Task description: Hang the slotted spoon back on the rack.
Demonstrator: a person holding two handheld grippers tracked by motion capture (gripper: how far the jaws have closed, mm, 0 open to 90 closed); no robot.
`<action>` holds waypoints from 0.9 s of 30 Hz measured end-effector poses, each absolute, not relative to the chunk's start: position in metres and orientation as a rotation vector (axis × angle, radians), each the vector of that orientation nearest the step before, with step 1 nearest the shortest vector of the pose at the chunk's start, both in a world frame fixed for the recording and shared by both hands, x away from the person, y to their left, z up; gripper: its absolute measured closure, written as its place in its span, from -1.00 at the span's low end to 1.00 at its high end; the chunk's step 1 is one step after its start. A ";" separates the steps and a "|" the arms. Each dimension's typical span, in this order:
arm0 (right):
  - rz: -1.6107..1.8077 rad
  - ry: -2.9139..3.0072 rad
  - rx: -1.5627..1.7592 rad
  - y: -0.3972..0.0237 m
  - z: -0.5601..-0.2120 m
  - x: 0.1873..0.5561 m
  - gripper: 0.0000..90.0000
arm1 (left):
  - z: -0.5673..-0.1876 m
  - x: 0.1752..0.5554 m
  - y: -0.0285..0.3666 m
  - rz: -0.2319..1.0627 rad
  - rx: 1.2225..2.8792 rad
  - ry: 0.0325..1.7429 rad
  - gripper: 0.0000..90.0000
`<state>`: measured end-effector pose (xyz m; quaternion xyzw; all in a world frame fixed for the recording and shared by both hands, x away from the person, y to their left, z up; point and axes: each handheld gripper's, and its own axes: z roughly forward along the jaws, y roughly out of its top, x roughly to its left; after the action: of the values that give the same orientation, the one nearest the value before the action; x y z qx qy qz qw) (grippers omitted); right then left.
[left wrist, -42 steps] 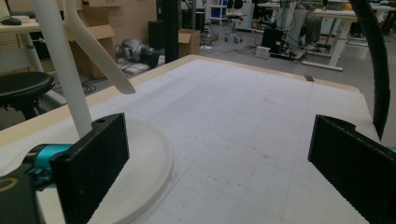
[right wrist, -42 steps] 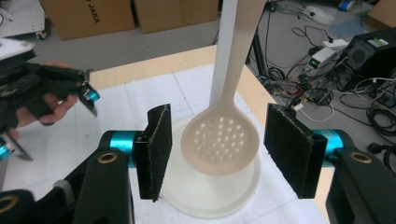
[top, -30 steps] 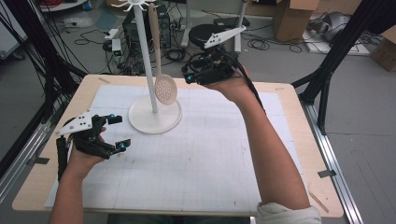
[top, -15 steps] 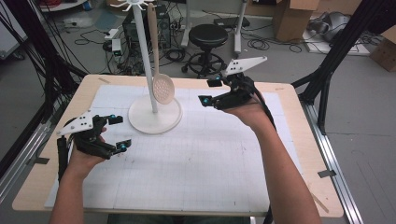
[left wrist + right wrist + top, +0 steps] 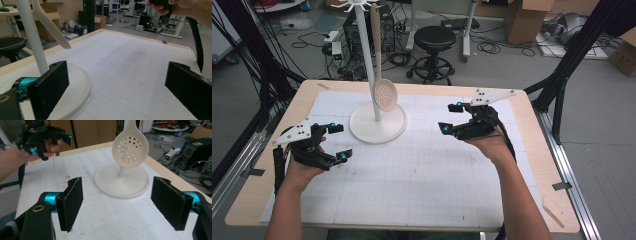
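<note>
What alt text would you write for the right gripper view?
A white slotted spoon hangs from a white stand on a gridded table mat, framed by the right gripper with open jaws. The left gripper is farther off.

No legible text, label or number.

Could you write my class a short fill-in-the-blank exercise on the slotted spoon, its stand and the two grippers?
1. The slotted spoon hangs from the white ____.
2. The stand's round base rests on the ____.
3. The right gripper has its jaws ____, with nothing between them.
4. The left gripper has ____ between its jaws.

Missing words: stand; table; open; nothing
</note>
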<state>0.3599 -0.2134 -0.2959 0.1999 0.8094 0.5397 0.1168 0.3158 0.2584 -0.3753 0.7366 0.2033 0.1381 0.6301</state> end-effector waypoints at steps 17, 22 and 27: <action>1.590 2.310 0.770 -0.243 -0.358 0.333 -0.58 | -0.380 0.318 0.257 0.307 1.691 0.477 -0.87; 1.609 2.286 0.820 -0.252 -0.369 0.326 -0.62 | -0.380 0.319 0.257 0.305 1.686 0.475 -0.87; 1.610 2.266 0.858 -0.259 -0.376 0.325 -0.65 | -0.381 0.320 0.257 0.300 1.692 0.478 -0.87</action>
<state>0.3249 -0.2587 -0.3756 0.2928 0.7736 0.5498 0.1162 0.3201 0.2567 -0.3814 0.7383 0.2086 0.1308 0.6279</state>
